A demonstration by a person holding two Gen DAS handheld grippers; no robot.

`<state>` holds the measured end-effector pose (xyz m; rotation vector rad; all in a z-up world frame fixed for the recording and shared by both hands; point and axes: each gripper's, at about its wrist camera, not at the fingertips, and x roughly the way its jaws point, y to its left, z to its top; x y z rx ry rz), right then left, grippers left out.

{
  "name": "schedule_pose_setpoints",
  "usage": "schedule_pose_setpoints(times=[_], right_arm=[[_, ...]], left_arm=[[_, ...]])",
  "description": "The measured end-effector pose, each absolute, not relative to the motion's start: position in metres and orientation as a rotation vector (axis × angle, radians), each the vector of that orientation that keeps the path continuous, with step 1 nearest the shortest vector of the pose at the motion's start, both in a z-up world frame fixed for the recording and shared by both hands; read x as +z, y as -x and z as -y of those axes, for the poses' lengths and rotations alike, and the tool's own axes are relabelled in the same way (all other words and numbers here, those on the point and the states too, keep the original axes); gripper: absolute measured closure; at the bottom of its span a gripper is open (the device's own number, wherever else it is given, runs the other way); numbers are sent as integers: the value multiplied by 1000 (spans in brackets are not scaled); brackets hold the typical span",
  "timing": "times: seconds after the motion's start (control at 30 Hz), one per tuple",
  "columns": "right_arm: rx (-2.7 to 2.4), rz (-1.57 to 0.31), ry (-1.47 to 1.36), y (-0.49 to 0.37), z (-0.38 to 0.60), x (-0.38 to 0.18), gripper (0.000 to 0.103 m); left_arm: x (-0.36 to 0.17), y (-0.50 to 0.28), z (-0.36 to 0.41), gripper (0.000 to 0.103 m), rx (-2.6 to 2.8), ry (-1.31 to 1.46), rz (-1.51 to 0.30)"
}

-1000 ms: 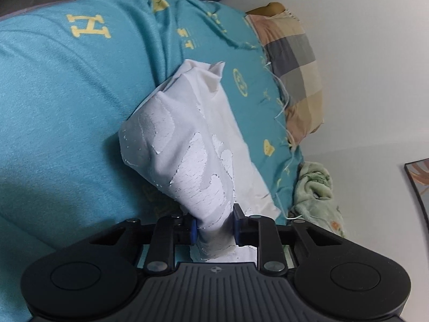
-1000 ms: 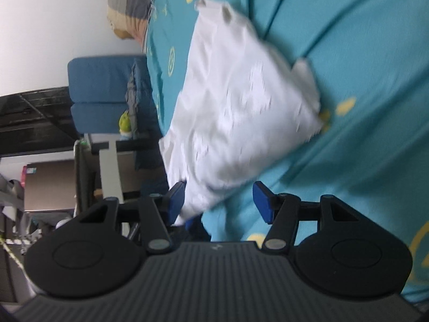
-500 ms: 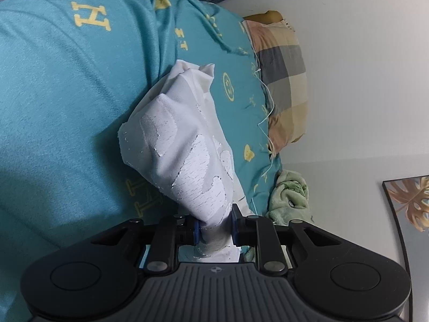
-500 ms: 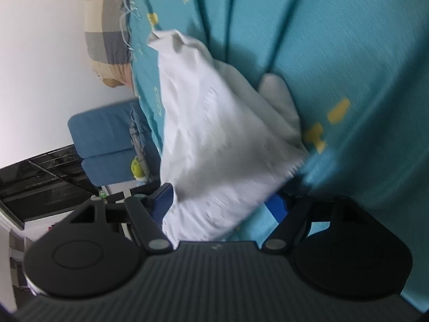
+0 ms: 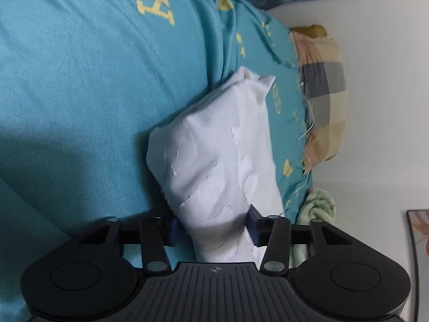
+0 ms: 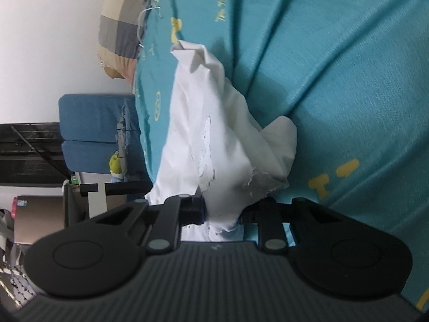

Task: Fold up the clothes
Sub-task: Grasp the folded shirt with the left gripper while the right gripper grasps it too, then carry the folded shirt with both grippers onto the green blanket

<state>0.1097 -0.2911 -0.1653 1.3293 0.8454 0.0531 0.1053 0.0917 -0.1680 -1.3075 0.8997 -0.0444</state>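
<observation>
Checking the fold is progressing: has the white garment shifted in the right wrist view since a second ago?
Yes. The white garment now sits bunched between the right tongs, which are closing on it; before, it lay mostly left of them, nearer the blue sofa.

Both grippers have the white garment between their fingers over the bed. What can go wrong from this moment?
1. The left gripper is opening with the white garment between its fingers, so that end may drop and the fold may come loose.
2. The right gripper is closing on a bunched, wrinkled part of the cloth; it may catch extra layers and fold unevenly.
3. The garment lies near the edge of the teal bedsheet, so a pull might slide it off.
</observation>
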Motion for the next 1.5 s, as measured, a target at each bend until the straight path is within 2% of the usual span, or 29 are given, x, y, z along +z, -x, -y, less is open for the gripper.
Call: schedule_pose_setpoints(times=[0.03, 0.13, 0.3, 0.47, 0.57, 0.73, 1.03, 1.13, 1.23, 1.37, 1.5], right_arm=[[57, -842, -1321, -111, 291, -163, 80], [67, -816, -1302, -107, 291, -155, 80], [85, -770, -1294, -96, 299, -125, 81], [81, -684, -1326, -67, 321, -85, 81], [76, -621, -1358, -53, 345, -62, 81], [49, -510, -1369, -45, 406, -9, 81], [-21, -224, -1211, -27, 567, 96, 81], [-42, -138, -1088, -12, 614, 117, 81], [-112, -102, -1023, 6, 645, 109, 81], [-225, -228, -1005, 34, 667, 71, 80], [-282, -359, -1050, 49, 669, 31, 80]], left_arm=[[-166, -105, -93, 70, -52, 1311, -886], [-153, -105, -91, 77, -97, 1289, -840], [-116, -105, -88, 79, -171, 1255, -809], [-56, -92, -58, 79, -255, 1191, -799], [-19, -95, -24, 79, -302, 1157, -812], [39, -57, 34, 79, -404, 1094, -823], [114, -99, 228, 79, -744, 1021, -776], [110, -104, 289, 78, -858, 976, -724], [71, -107, 336, 78, -932, 957, -753], [6, -110, 360, 78, -939, 930, -889], [-31, -92, 355, 77, -939, 832, -962]])
